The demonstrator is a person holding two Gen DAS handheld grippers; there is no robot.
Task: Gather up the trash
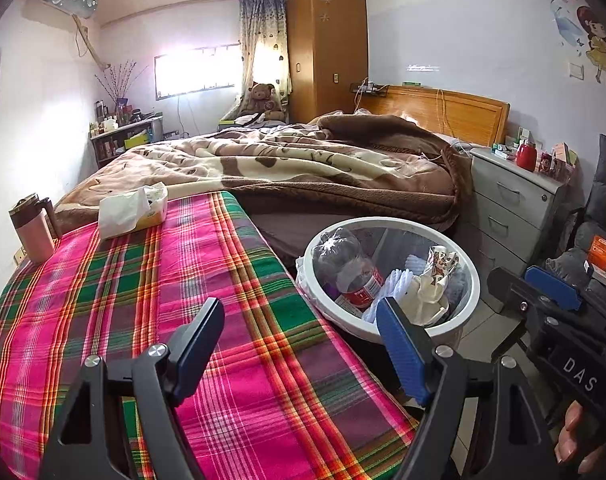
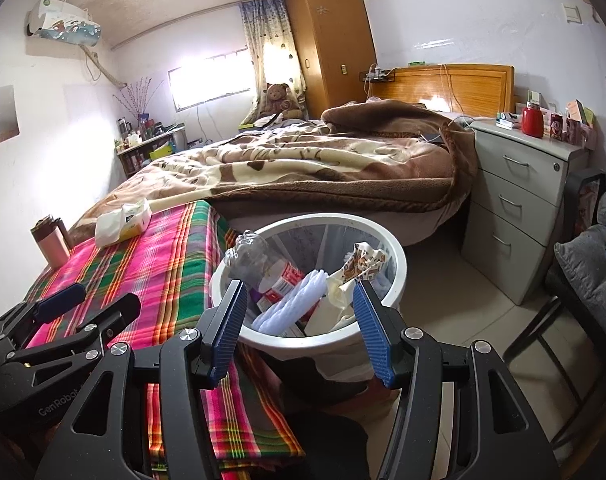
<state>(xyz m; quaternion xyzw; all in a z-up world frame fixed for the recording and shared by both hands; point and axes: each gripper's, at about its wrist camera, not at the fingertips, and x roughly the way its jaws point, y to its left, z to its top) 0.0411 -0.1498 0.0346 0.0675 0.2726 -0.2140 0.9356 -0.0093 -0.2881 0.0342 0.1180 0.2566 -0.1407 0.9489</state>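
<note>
Both your grippers are open and empty. The left gripper (image 1: 303,344) hovers over the near edge of the plaid cloth (image 1: 143,300), jaws spread wide, nothing between them. The right gripper (image 2: 299,320) hangs just near of the bin (image 2: 399,276), jaws apart, framing its near rim but not touching it as far as I can tell.

The bin sits on the floor to the right of the cloth, near the foot of the bed (image 1: 283,160). Trash is already inside: a crushed bottle (image 2: 263,268) with a red label on the left, a white ribbed piece (image 2: 291,300) in the middle, a crumpled printed wrapper (image 2: 367,260) on the right.

Judged step: looks like a drop-off is done and you are between items, or finished.

The cloth shows only a tissue pack (image 1: 131,212) at the far side and a tumbler (image 1: 33,228) at the far left; neither reads clearly as trash. No loose litter visible on the cloth.

Next move calls for a scan for leftover scraps. If the tissue pack's loose plastic counts, reach far-left with your left gripper, keeping its jaws wide, and clear the tumbler.
</note>
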